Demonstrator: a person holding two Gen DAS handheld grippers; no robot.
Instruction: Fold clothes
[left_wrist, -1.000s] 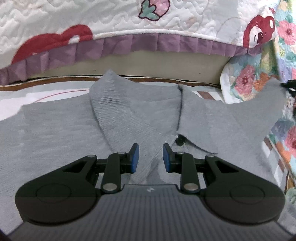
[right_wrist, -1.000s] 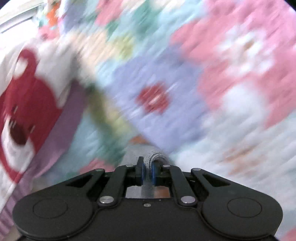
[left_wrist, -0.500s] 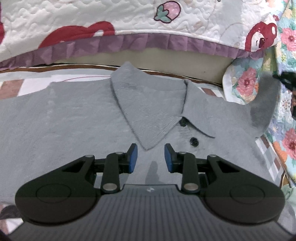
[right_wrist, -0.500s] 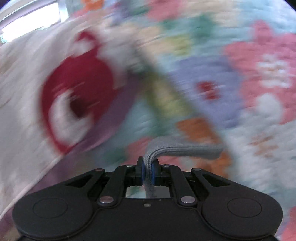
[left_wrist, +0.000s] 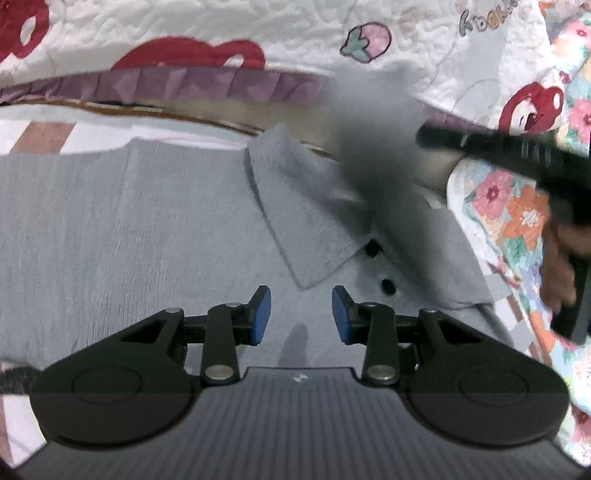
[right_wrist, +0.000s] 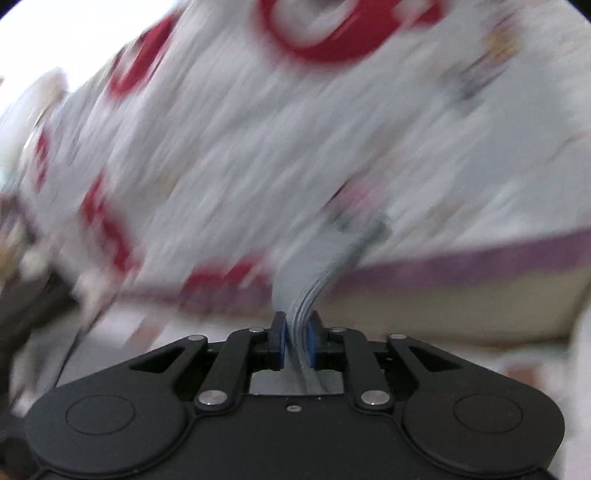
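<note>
Grey shirt lies flat, front up, below the white quilt. Its sleeve is lifted, clamped in the right gripper. Left gripper hangs over the chest, fingers apart, beside two buttons.

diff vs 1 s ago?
Right gripper, still shut on the grey sleeve, has swung it from the far right up and inward over the collar. Left gripper stays open above the shirt, which remains flat.
</note>
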